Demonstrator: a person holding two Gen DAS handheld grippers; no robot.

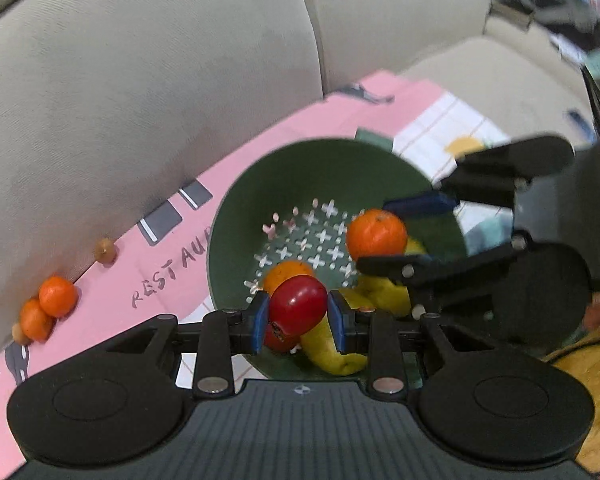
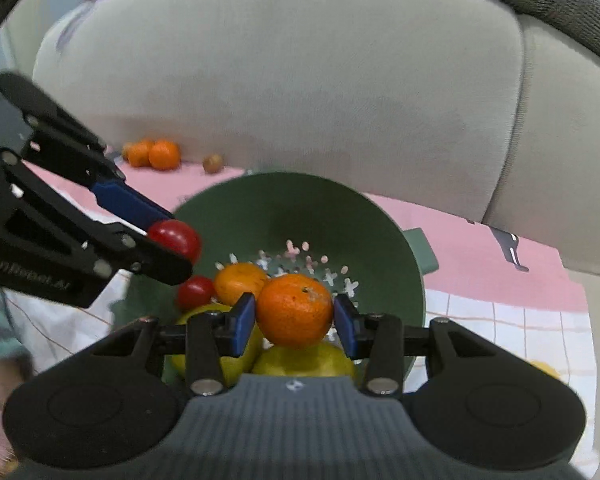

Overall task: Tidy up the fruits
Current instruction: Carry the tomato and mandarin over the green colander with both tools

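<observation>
Left wrist view: left gripper point(image 1: 298, 316) jaws clamp a tomato point(image 1: 298, 305) above the colander point(image 1: 260, 184). Right gripper point(image 2: 295, 318) jaws clamp an orange point(image 2: 295, 310) over the lemons point(image 2: 304, 360) inside.

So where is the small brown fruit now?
The brown fruit lies on the pink mat against the sofa cushion, apart from the two oranges on its left, outside the green colander.

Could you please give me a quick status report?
Left gripper shut on tomato. Right gripper shut on orange. Both over green colander. Nothing in the way.
</observation>
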